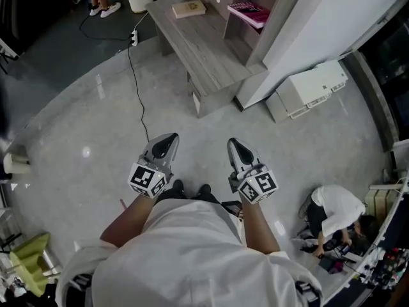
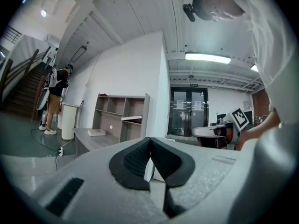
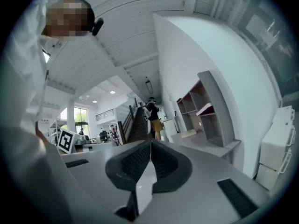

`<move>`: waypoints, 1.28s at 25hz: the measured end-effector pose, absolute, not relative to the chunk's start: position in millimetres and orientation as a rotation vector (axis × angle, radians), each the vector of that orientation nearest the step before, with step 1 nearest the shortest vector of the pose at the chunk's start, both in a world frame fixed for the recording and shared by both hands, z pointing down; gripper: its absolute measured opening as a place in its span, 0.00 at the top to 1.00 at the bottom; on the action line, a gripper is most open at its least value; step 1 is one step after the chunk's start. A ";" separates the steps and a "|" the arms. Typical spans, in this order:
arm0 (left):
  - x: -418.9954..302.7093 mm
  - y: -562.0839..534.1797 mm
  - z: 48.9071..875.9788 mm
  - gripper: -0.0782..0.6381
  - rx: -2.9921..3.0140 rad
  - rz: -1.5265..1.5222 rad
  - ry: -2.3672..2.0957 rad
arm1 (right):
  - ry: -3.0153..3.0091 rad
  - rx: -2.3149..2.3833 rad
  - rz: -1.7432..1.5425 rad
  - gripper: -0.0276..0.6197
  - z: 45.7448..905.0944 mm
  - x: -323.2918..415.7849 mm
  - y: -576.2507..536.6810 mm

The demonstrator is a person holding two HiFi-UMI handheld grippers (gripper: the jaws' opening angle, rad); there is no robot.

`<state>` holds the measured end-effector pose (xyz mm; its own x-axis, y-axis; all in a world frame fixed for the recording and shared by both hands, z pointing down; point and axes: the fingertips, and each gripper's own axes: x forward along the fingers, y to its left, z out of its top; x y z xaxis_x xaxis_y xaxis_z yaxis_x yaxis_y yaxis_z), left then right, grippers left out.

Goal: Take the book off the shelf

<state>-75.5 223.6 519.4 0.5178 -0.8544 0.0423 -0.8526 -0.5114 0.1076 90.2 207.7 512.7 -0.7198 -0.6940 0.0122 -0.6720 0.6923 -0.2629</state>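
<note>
A pink book [image 1: 250, 10] lies flat on a shelf board of the grey shelf unit [image 1: 281, 5], which stands on a low grey desk [image 1: 204, 50] well ahead of me. A tan book [image 1: 189, 8] lies on the desk's far end. My left gripper [image 1: 167, 139] and right gripper [image 1: 235, 144] are held side by side at waist height over the floor, far from the shelf, both shut and empty. In the left gripper view the jaws [image 2: 149, 139] meet, with the shelf unit [image 2: 122, 117] beyond. The right gripper [image 3: 150, 143] faces the book [image 3: 206, 109] on the shelf.
White boxes [image 1: 310, 89] stand on the floor right of the desk. A power strip with a cable [image 1: 133, 38] lies left of it. One person crouches at lower right [image 1: 332, 213]; another stands by a white bin [image 2: 57, 94]. Glass doors [image 2: 189, 111] are beyond.
</note>
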 end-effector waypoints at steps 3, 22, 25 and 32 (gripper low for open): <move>-67.6 223.9 521.5 0.87 2.649 -0.012 -1.462 | 2.822 -1.158 -0.364 0.93 518.3 112.8 206.5; -6.6 224.5 550.7 0.87 2.601 -0.025 -1.353 | 2.792 -1.056 -0.389 0.93 515.2 161.4 203.8; -9.8 211.5 556.1 0.87 2.594 -0.021 -1.346 | 2.740 -1.196 -0.483 0.93 530.8 172.0 182.8; -23.4 169.1 569.1 0.87 2.543 -0.068 -1.328 | 2.764 -1.230 -0.483 0.93 529.9 159.5 145.1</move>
<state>-23.4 169.1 569.1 0.5781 -0.8117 0.0833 -0.7990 -0.5424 0.2597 159.5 145.1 529.9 -0.6751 -0.7356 0.0559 -0.7109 0.6284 -0.3157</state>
